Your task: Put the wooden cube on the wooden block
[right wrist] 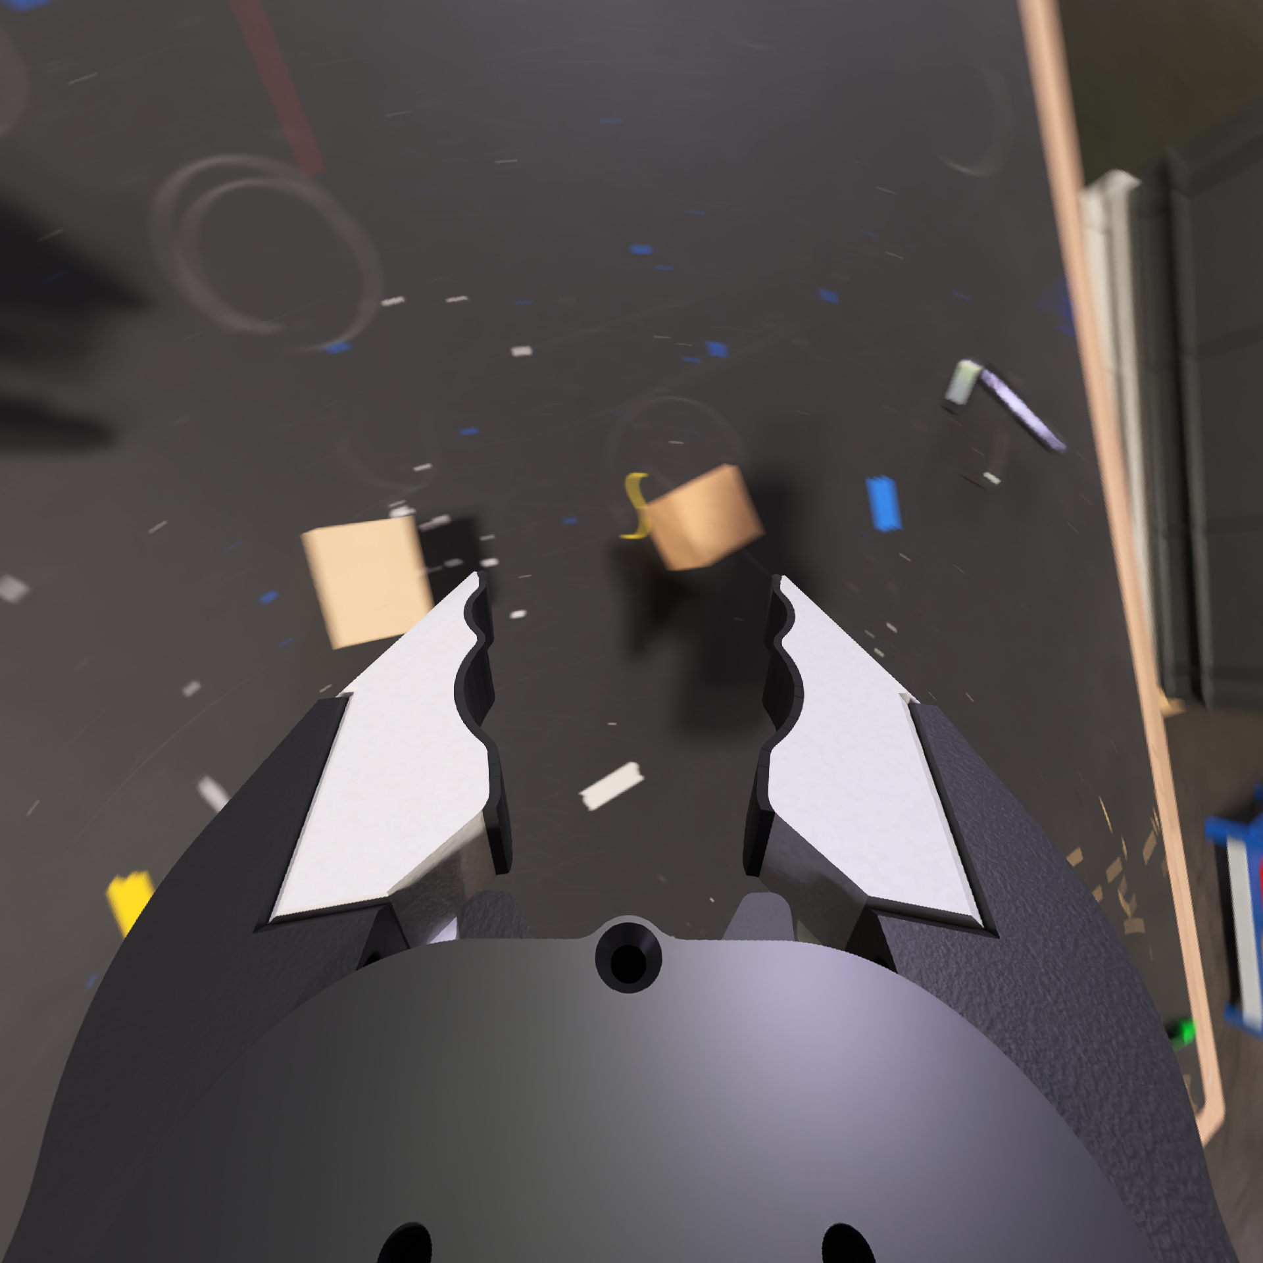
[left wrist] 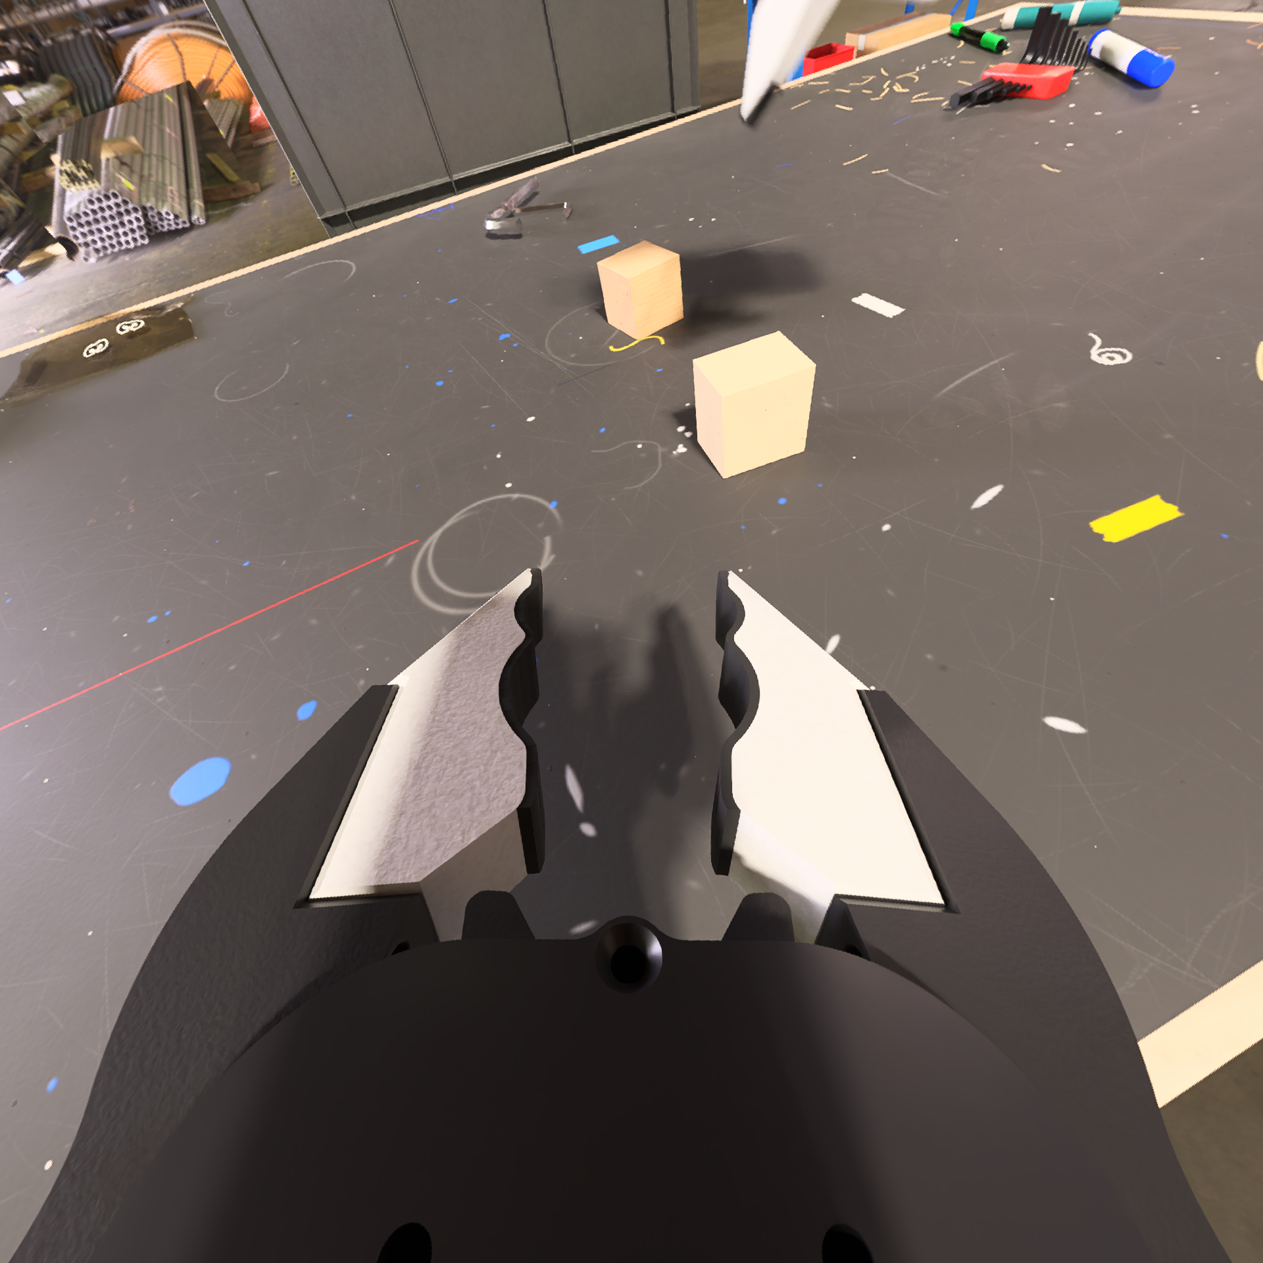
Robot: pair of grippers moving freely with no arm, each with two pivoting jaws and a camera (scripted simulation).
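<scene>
The left gripper [left wrist: 629,581] hangs low over the dark, paint-flecked workbench [left wrist: 273,478], fingers apart and empty. Ahead at one o'clock stands the paler wooden block [left wrist: 752,403]; beyond it, near twelve o'clock, the smaller tan wooden cube [left wrist: 641,287] sits just beside a yellow scribble. The two are near each other but not touching. Farther off at eleven o'clock lies a small hammer [left wrist: 523,208]; at two o'clock, a red hex-key set [left wrist: 1025,78] and a blue-capped tube [left wrist: 1131,58].

The right gripper [right wrist: 629,581] looks down from above — fingers spread, holding nothing. The view is blurred. The cube [right wrist: 700,516] lies just past the fingertips at twelve to one o'clock; the block [right wrist: 365,581] sits at ten o'clock, partly behind the left finger [right wrist: 410,738].
</scene>
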